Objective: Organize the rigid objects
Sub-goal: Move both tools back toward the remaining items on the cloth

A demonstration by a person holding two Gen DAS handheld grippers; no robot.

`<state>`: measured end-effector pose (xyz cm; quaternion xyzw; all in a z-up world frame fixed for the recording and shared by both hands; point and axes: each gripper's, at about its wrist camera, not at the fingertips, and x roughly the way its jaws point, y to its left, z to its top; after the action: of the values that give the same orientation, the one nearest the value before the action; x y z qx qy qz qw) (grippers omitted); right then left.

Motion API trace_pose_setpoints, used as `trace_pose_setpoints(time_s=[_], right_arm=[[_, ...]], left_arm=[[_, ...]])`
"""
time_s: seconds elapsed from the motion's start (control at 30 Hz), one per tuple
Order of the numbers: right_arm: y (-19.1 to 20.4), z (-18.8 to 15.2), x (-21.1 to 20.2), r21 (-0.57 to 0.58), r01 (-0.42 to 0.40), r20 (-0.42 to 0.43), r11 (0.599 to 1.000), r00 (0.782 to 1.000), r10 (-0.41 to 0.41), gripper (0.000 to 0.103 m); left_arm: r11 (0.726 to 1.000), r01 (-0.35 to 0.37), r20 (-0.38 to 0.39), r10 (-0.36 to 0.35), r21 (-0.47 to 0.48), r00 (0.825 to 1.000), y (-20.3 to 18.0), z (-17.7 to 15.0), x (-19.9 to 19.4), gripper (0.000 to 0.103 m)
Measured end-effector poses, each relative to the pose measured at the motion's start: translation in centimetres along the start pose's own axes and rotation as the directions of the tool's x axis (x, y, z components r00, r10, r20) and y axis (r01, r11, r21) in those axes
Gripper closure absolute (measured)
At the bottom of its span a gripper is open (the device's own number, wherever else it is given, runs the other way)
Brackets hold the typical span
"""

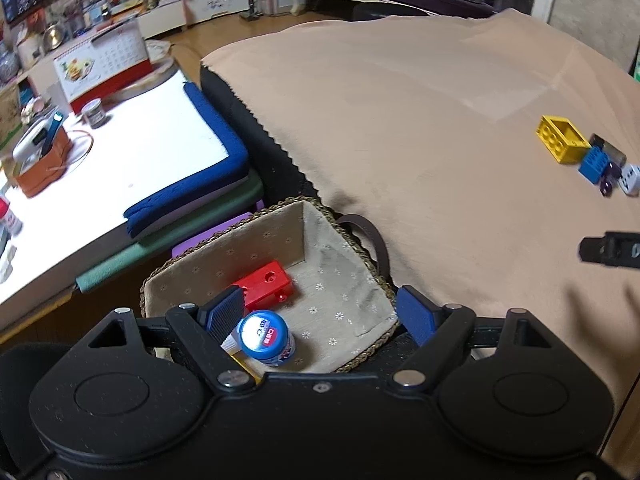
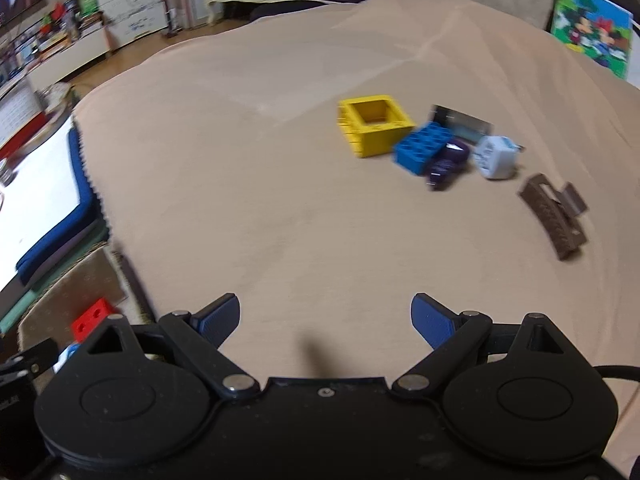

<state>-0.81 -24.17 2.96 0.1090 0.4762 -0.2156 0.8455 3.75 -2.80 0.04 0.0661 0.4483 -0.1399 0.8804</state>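
A woven basket [image 1: 362,264] with a cloth lining stands beside the beige-covered table [image 1: 440,120]. In it lie a red block [image 1: 266,282] and a blue-capped bottle [image 1: 266,338]. My left gripper [image 1: 320,314] hangs open and empty over the basket. On the table sit a yellow block [image 2: 374,124], a blue block [image 2: 424,150], a purple item [image 2: 446,166], a white die [image 2: 496,156], a silver box [image 2: 462,122] and a brown hair clip [image 2: 554,216]. My right gripper [image 2: 326,320] is open and empty above the table, short of this cluster.
A low white table [image 1: 120,168] with a blue-edged mat, a calendar [image 1: 104,64], a tin and an orange holder stands at the left. A sofa and shelves are far behind. The red block also shows at the right wrist view's lower left [image 2: 92,318].
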Motion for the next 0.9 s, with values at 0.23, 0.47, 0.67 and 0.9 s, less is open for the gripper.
trace_pose_setpoints(time_s=[0.23, 0.47, 0.67, 0.9], right_arm=[[-4.4, -0.2, 0.0, 0.063, 0.032, 0.009, 0.997, 0.999, -0.033, 0.01], [-8.5, -0.7, 0.5, 0.14, 0.052, 0.012, 0.989, 0.998, -0.055, 0.01], [-11.4, -0.9, 0.9, 0.196, 0.067, 0.033, 0.978, 0.997, -0.075, 0.01], [-15.7, -1.2, 1.3, 0.26, 0.07, 0.059, 0.963, 0.994, -0.088, 0.01]], left_arm=[[0.996, 0.018, 0.01, -0.018, 0.084, 1.0, -2.4, 0.0, -0.5, 0.024], [0.985, 0.07, 0.016, -0.073, 0.155, 0.997, -5.8, 0.7, -1.2, 0.023], [0.975, 0.115, -0.026, -0.112, 0.192, 0.993, -9.0, 1.3, -0.1, 0.023], [0.95, 0.143, -0.031, -0.14, 0.277, 0.99, -13.5, 1.7, -0.4, 0.023]])
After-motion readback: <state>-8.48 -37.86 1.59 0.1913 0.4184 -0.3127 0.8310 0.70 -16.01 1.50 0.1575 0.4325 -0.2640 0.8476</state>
